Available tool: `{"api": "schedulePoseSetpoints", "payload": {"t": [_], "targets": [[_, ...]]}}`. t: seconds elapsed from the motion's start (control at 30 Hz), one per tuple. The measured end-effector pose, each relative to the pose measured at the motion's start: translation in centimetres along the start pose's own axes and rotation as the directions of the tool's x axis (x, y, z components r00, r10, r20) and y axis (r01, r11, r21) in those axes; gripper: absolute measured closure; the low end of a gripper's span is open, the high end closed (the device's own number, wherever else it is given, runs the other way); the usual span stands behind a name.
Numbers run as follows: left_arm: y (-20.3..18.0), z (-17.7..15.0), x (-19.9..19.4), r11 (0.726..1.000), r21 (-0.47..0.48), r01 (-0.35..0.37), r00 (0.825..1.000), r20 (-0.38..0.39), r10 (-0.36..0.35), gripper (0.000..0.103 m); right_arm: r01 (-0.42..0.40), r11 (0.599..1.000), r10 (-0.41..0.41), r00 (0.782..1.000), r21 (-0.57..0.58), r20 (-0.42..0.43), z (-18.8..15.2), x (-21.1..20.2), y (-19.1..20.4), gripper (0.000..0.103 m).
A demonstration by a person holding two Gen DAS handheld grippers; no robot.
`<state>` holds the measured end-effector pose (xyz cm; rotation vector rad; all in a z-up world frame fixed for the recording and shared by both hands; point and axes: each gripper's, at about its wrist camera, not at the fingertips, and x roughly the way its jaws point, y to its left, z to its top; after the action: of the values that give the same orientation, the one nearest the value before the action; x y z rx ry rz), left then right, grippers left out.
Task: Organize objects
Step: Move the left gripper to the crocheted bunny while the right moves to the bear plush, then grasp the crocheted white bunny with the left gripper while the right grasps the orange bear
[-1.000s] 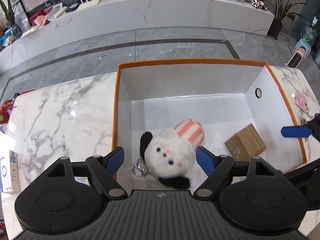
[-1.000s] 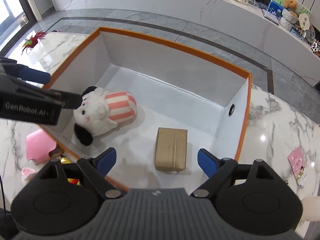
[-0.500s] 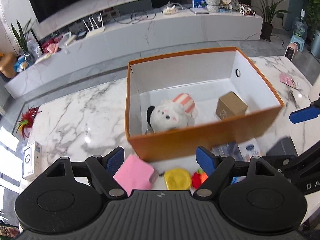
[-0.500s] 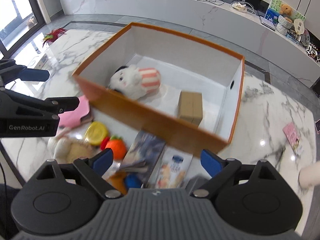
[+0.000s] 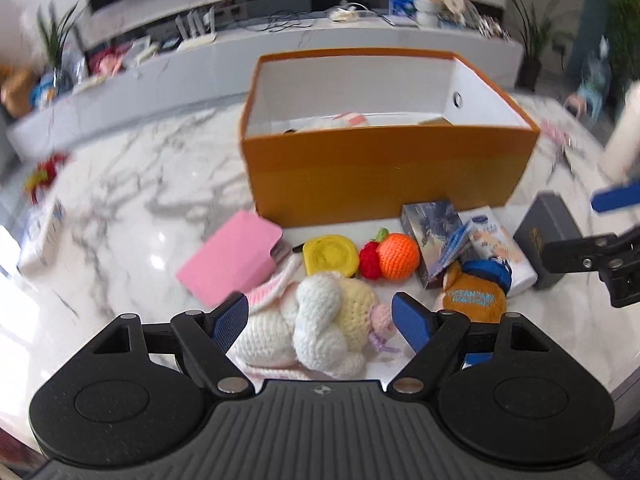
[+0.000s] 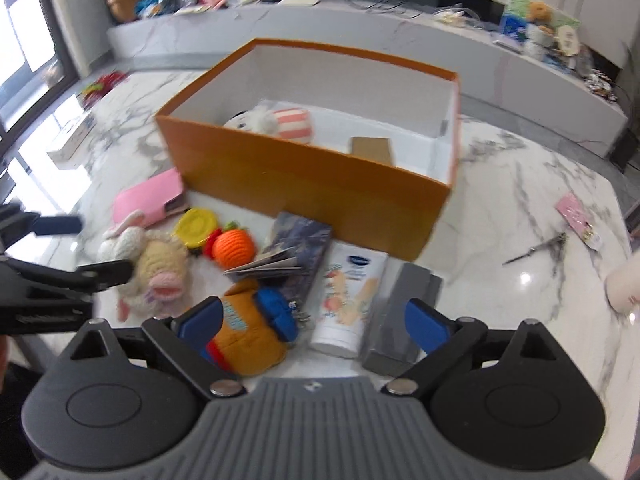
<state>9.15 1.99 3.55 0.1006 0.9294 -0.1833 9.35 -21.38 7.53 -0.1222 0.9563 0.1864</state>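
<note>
An orange box (image 5: 384, 168) (image 6: 304, 184) stands on the marble table and holds a white plush with a striped hat (image 6: 276, 122) and a brown carton (image 6: 372, 150). My left gripper (image 5: 322, 318) is open, its fingers either side of a crocheted cream bunny (image 5: 320, 324) (image 6: 154, 268). My right gripper (image 6: 312, 320) is open above an orange plush with a blue cap (image 6: 252, 328) (image 5: 476, 292), a white tube (image 6: 352, 300) and a grey box (image 6: 404, 312).
In front of the box lie a pink case (image 5: 232, 262), a yellow lid (image 5: 330, 256), a crocheted orange (image 5: 396, 256) with a red piece, and a dark booklet box (image 5: 434, 232). Scissors (image 6: 536, 250) and a pink card (image 6: 580, 220) lie at the right.
Both grippers have pulled back out of the box and dropped low over the loose items in front of it. The left gripper's fingers now straddle the bunny.
</note>
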Motion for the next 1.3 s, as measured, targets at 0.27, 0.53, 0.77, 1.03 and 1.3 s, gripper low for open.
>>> {"api": "schedulePoseSetpoints", "payload": {"t": [0.27, 0.53, 0.77, 1.03, 1.3], "targets": [[5.1, -0.7, 2.3, 0.976, -0.183, 0.117, 0.993, -0.006, -0.120, 0.010, -0.009, 0.987, 0.001, 0.998, 0.163, 0.055, -2.2, 2.8, -3.9, 0.003], [3.4, -0.6, 4.1, 0.983, -0.156, 0.099, 0.993, -0.041, -0.107, 0.006, -0.077, 0.954, 0.059, 0.996, 0.289, 0.071, -2.0, 4.5, -5.9, 0.002], [4.4, -1.2, 3.7, 0.984, -0.146, 0.103, 0.992, -0.062, -0.113, 0.003, -0.053, 0.950, 0.045, 0.998, 0.306, 0.032, -2.4, 6.0, -6.7, 0.002], [7.3, -1.6, 4.6, 0.936, -0.322, 0.144, 0.976, -0.110, -0.188, 0.003, -0.080, 0.950, 0.065, 0.996, 0.302, 0.058, -2.6, 5.3, -6.4, 0.002], [7.5, -1.7, 4.8, 0.895, -0.424, 0.141, 0.974, -0.104, -0.203, 0.003, -0.110, 0.966, 0.084, 0.989, 0.234, 0.120, -2.4, 4.0, -4.6, 0.002]]}}
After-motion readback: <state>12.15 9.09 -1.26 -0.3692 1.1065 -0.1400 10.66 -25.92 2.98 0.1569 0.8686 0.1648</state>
